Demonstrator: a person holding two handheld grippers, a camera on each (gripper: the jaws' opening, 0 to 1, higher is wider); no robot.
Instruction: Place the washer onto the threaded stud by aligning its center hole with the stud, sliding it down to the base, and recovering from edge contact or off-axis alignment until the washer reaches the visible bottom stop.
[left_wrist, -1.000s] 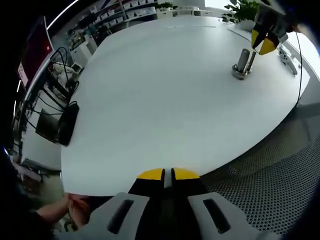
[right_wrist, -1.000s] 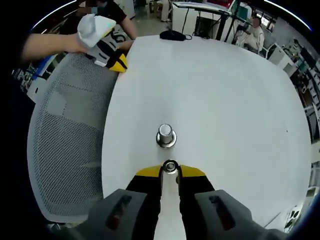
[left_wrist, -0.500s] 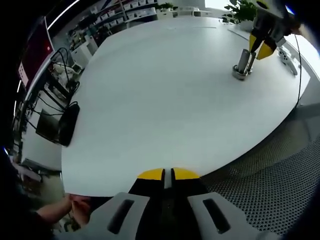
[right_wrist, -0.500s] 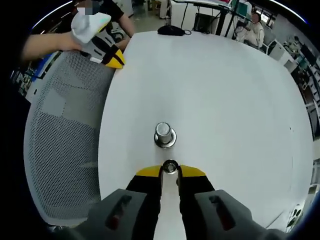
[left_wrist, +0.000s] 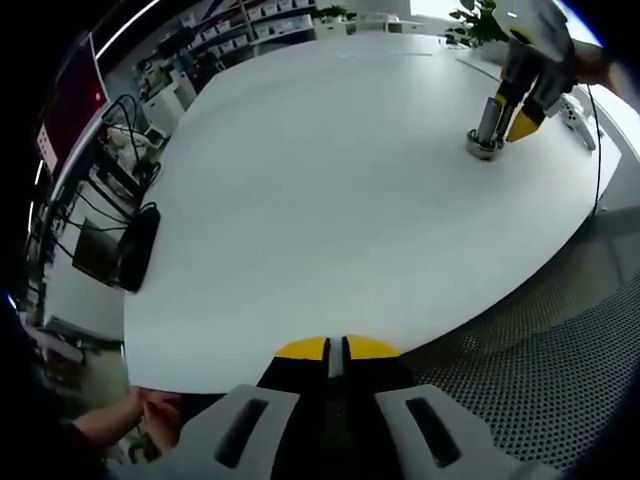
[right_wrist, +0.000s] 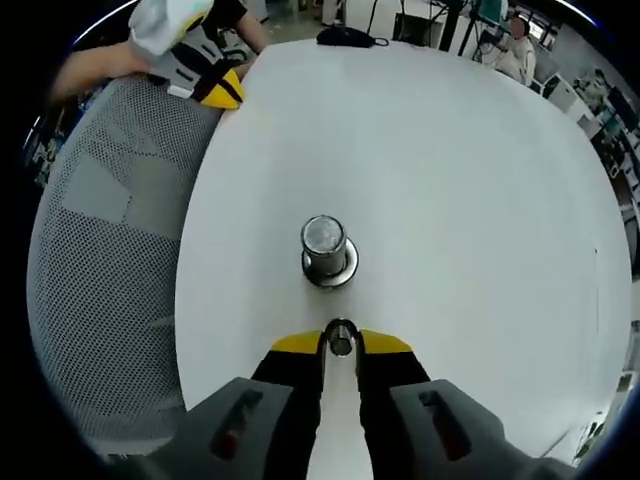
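Jaws of the right gripper (right_wrist: 340, 342) pinch the washer (right_wrist: 341, 340) edge-on between their yellow tips; jaws of the left gripper (left_wrist: 336, 348) are pressed together on nothing, resting at the near edge of the white table (left_wrist: 330, 190). Compared with one second earlier, the threaded stud (right_wrist: 325, 243) appears larger and nearer in the right gripper view, and in the left gripper view the right gripper has come down beside the stud. The approach is therefore closing; the washer's hole is not yet over the stud, so alignment and descent remain.
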